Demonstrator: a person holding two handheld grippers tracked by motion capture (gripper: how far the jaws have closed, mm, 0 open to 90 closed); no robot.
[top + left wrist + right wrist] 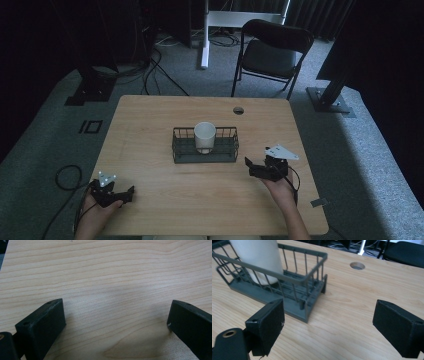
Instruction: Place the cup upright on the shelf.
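A dark grey wire basket (182, 156) stands at the middle of the wooden table, with a white cup (205, 136) upright inside it. In the right gripper view the basket (294, 301) and the cup (257, 255) lie ahead and to the left. My right gripper (252, 166) hovers just right of the basket, open, nothing between its jaws (329, 320). My left gripper (125, 194) rests near the table's front left corner, open over bare wood (117, 315).
A round cable hole (238, 110) sits in the table (150, 120) near its far edge, right of centre. Beyond the table stand a black folding chair (270, 52) and a white desk leg (205, 35). Cables lie on the grey carpet at the left (67, 177).
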